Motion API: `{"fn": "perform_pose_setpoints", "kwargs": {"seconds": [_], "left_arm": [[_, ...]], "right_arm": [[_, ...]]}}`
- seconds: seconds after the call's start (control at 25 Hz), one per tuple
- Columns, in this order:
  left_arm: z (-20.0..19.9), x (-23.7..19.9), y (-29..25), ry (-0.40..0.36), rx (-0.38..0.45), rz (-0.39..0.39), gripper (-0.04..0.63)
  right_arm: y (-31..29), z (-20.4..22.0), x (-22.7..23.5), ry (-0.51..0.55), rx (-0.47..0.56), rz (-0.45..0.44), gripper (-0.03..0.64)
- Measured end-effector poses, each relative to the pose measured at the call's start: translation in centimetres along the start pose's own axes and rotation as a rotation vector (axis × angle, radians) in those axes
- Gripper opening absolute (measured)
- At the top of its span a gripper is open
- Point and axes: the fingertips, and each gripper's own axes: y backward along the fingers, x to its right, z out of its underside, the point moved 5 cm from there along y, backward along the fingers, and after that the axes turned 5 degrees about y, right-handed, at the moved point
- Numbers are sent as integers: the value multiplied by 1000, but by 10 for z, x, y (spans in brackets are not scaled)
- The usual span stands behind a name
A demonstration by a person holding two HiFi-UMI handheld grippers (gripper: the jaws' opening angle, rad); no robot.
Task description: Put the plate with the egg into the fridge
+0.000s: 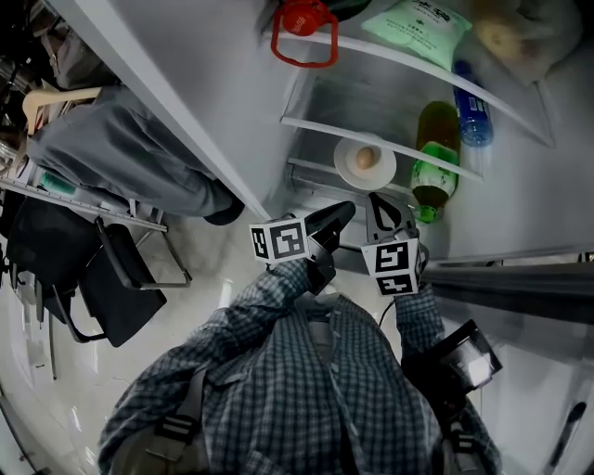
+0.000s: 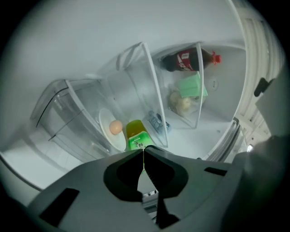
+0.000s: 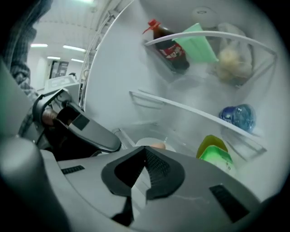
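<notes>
round white plate [image 1: 351, 173] on fridge shelf [image 1: 306, 170] (brown egg [image 1: 367, 158] centred)

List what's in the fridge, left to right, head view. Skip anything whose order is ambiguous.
red-capped bottle → plate with the egg → green bottle → blue bottle

An indoor workroom of an office or lab kind is shown, rather than a home kitchen. A white fridge [image 1: 232, 102] is seen standing open, its shelves [image 1: 325, 127] stocked with a cola bottle [image 3: 168, 45], a green drink bottle [image 1: 434, 158] and a green food packet [image 1: 418, 23]. Beside it, a black office chair [image 1: 116, 288] is set on a glossy pale floor [image 1: 209, 264]. Long strip lights [image 3: 76, 47] are fixed in rows on a white ceiling [image 3: 59, 20].
</notes>
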Motion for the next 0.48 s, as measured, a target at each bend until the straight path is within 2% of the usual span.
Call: {"fn": "perform_pose_setpoints", "kwargs": {"seconds": [0.12, 0.28, 0.48], "left_arm": [[-3, 8, -3, -131, -7, -33, 11], [-9, 16, -6, -289, 6, -87, 7], [-10, 30, -9, -533, -8, -130, 6]], "right_arm": [[7, 0, 4, -129, 30, 8, 6], [16, 1, 6, -214, 68, 52, 6], [23, 8, 9, -361, 114, 51, 6]]}}
